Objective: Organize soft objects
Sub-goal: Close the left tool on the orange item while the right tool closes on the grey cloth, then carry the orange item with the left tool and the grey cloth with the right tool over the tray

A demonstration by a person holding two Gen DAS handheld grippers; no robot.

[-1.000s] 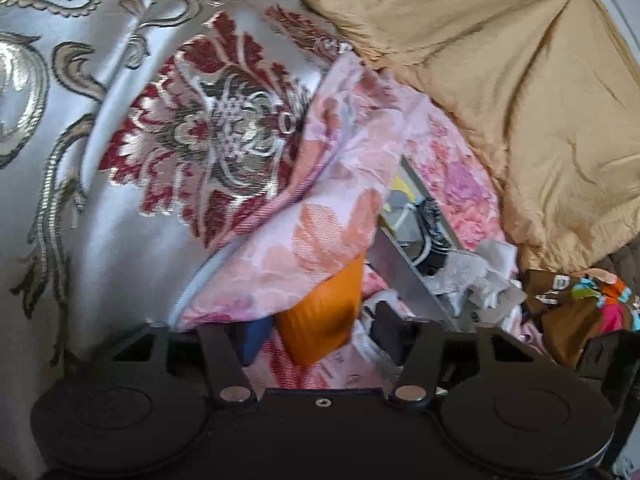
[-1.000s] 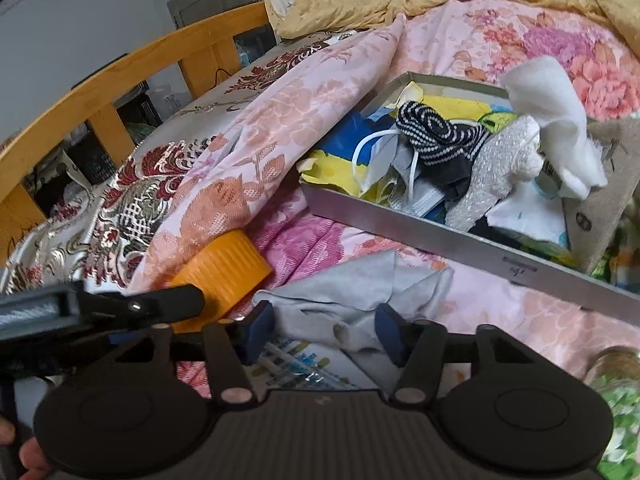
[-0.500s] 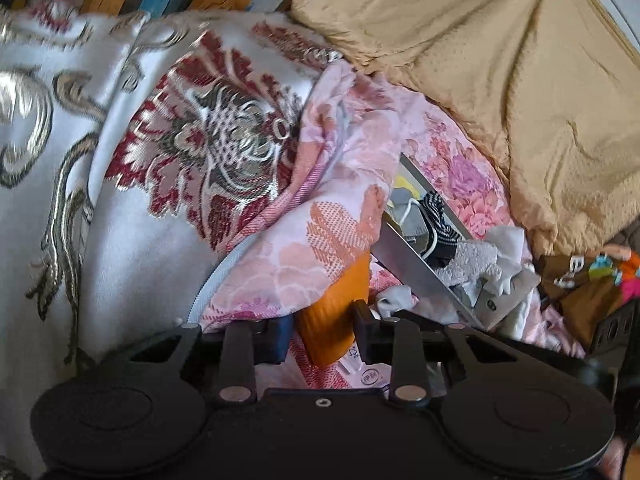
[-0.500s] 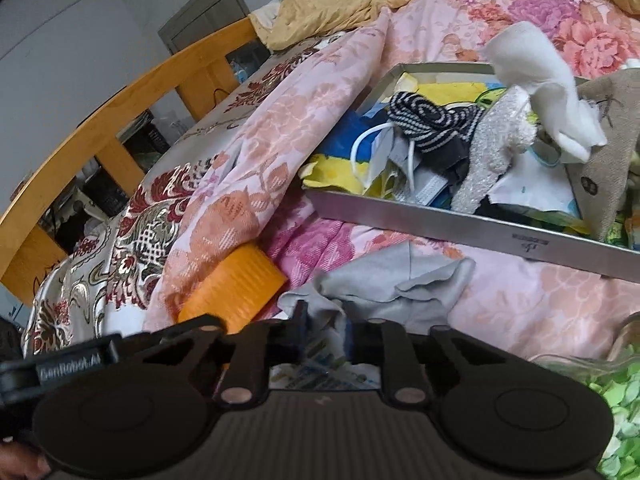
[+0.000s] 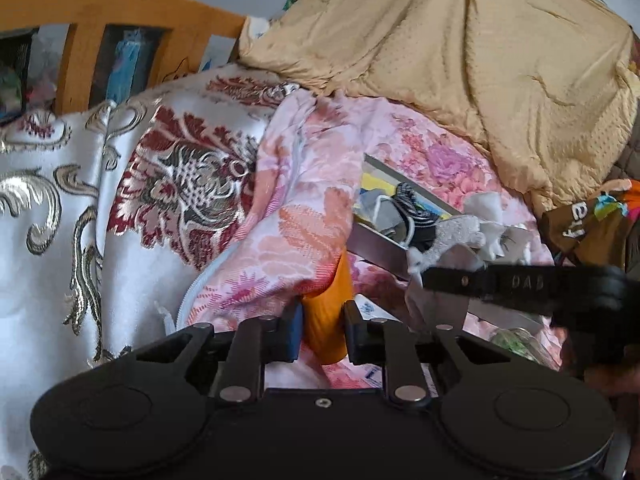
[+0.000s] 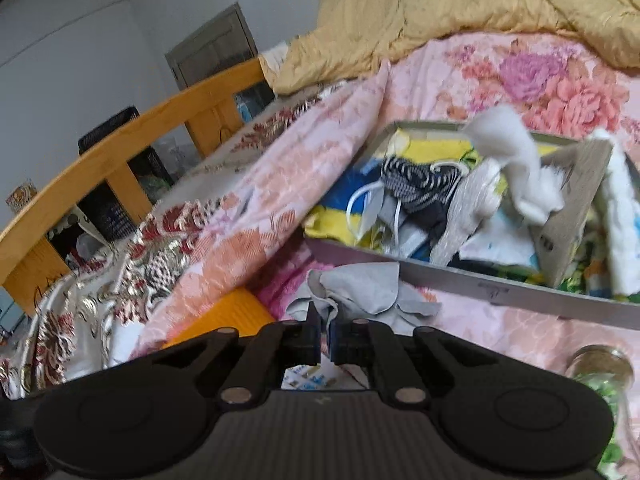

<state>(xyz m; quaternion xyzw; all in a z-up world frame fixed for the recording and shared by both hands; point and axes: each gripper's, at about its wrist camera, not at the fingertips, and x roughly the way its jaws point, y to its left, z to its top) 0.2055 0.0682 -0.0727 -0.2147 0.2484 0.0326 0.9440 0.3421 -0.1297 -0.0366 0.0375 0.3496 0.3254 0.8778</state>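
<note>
Two pickups look underway at once, so I'd call this roughly mid-task. Going from the left: the left gripper (image 5: 322, 330) has its jaws closed onto the orange ribbed thing (image 5: 328, 312), which sits half tucked under a fold of the pink floral blanket (image 5: 304, 224) on the bed. It looks squishy and ridged, maybe a foam roll, hard to say. Next over, the right gripper (image 6: 325, 338) has its jaws nearly together, pinching an edge of the crumpled grey cloth (image 6: 360, 292) that lies just in front of the metal tray (image 6: 500, 290). Thin, limp fabric, all bunched up. The tray already holds a heap of soft bits: a striped sock (image 6: 412, 180), white fluffy pieces, some yellow cloth. So plenty is sorted, and these two still look left to go in.
</note>
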